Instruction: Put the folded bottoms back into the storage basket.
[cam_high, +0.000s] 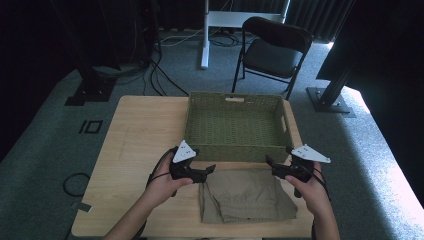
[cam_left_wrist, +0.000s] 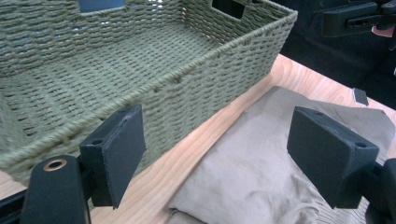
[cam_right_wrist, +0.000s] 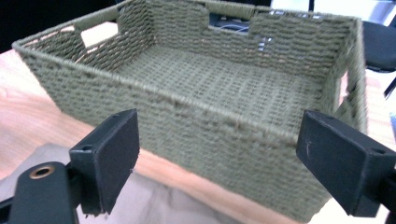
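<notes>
Khaki folded garment, shorts or trousers by the look, flat on the wooden table just before the green woven basket, likely its destination; left gripper and right gripper flank its far corners, jaws spread, nothing grasped, apparently poised to lift it.

We're looking at a lab or studio workspace: dark curtains hang round the far side, grey carpet covers the floor, cables trail across it, black metal rig stands are bolted at left and right, and a folding chair waits beyond the wooden table.
</notes>
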